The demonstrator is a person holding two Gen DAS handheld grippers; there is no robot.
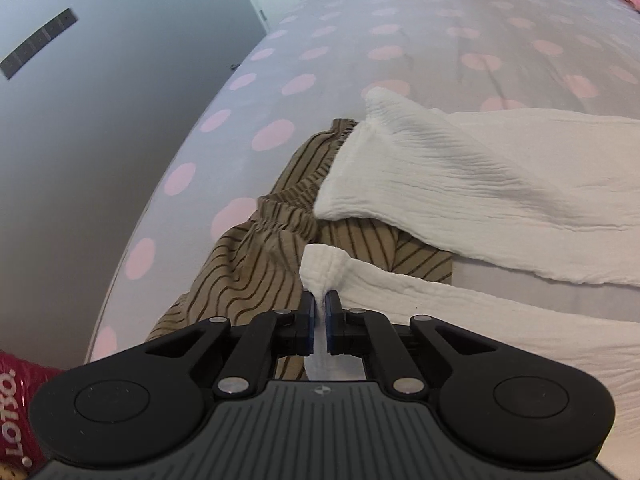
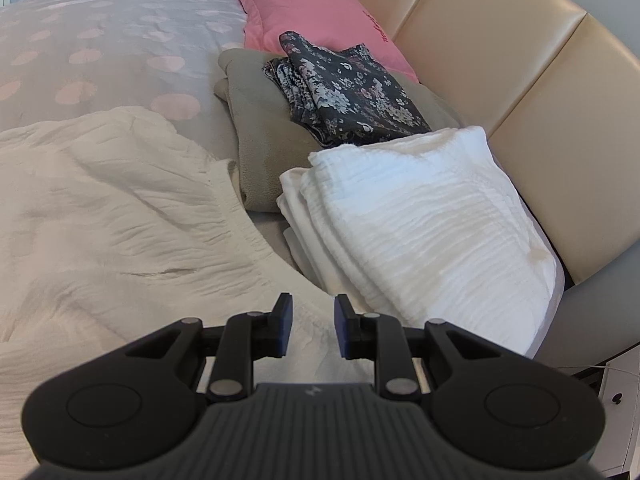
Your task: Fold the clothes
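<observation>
A white crinkled garment (image 1: 460, 176) lies across the dotted bed, its two long ends pointing left. My left gripper (image 1: 319, 300) is shut on the cuff of the nearer end (image 1: 324, 268), which bunches up between the pads and is lifted a little. Part of the garment rests on a brown striped garment (image 1: 248, 264). In the right wrist view the same cream-white garment (image 2: 120, 208) spreads out at the left. My right gripper (image 2: 313, 308) hovers over its edge with the jaws apart and nothing pressed between the pads.
A folded white cloth (image 2: 420, 220), a folded beige one (image 2: 264, 140) and a dark floral one (image 2: 348, 92) lie stacked by the cream headboard (image 2: 520, 60). A pink pillow (image 2: 312, 4) lies behind them. The bed's left edge (image 1: 168, 216) drops off; a red bag (image 1: 16, 384) sits below.
</observation>
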